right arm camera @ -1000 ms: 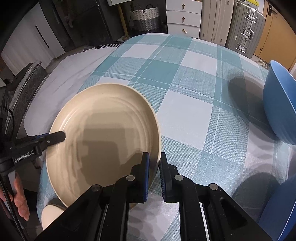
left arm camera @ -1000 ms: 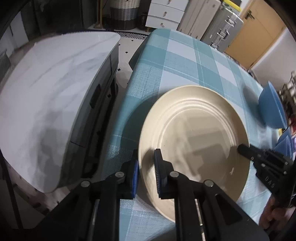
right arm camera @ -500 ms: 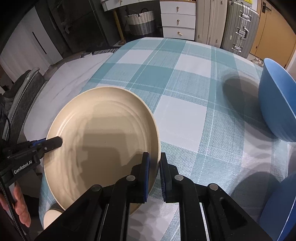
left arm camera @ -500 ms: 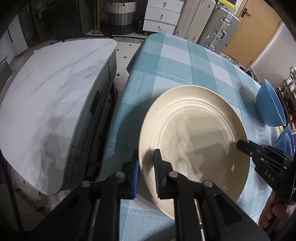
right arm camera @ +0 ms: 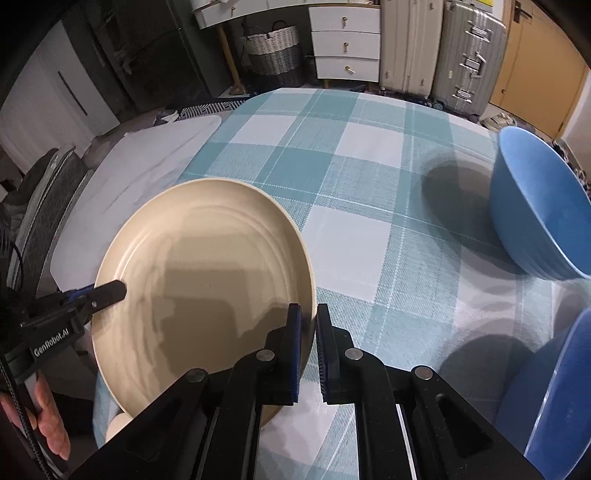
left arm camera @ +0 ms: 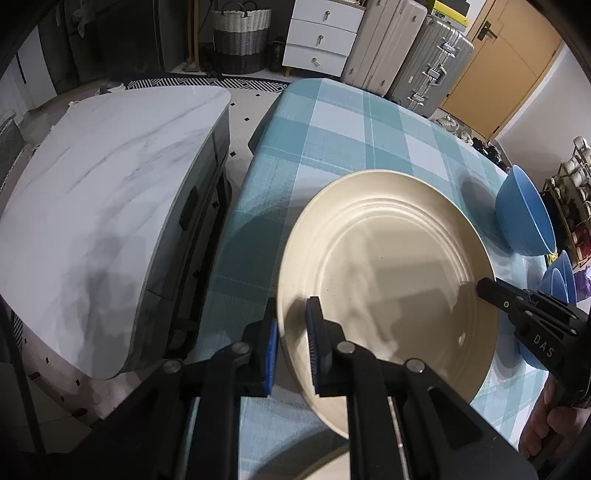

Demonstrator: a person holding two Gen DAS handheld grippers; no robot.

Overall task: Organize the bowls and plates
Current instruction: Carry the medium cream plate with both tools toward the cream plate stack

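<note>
A large cream plate (left arm camera: 391,258) is held above the teal checked table by both grippers. My left gripper (left arm camera: 291,354) is shut on the plate's left rim. My right gripper (right arm camera: 308,347) is shut on the plate's (right arm camera: 199,280) right rim. Each gripper shows in the other's view: the right gripper (left arm camera: 517,306) at the plate's far side, the left gripper (right arm camera: 88,295) at the plate's left edge. A blue bowl (right arm camera: 535,206) stands on the table to the right. More blue dishes (right arm camera: 554,398) lie at the near right.
The checked tablecloth (right arm camera: 351,184) covers the table. A white marble-topped cabinet (left arm camera: 92,206) stands left of the table. Drawers (right arm camera: 345,40), suitcases (right arm camera: 465,55) and a woven basket (left arm camera: 240,33) line the far wall. A small cream object (right arm camera: 118,428) lies under the plate's near edge.
Both grippers have lifted the plate higher above the table, still gripping opposite rims. The table and blue bowl look farther away.
</note>
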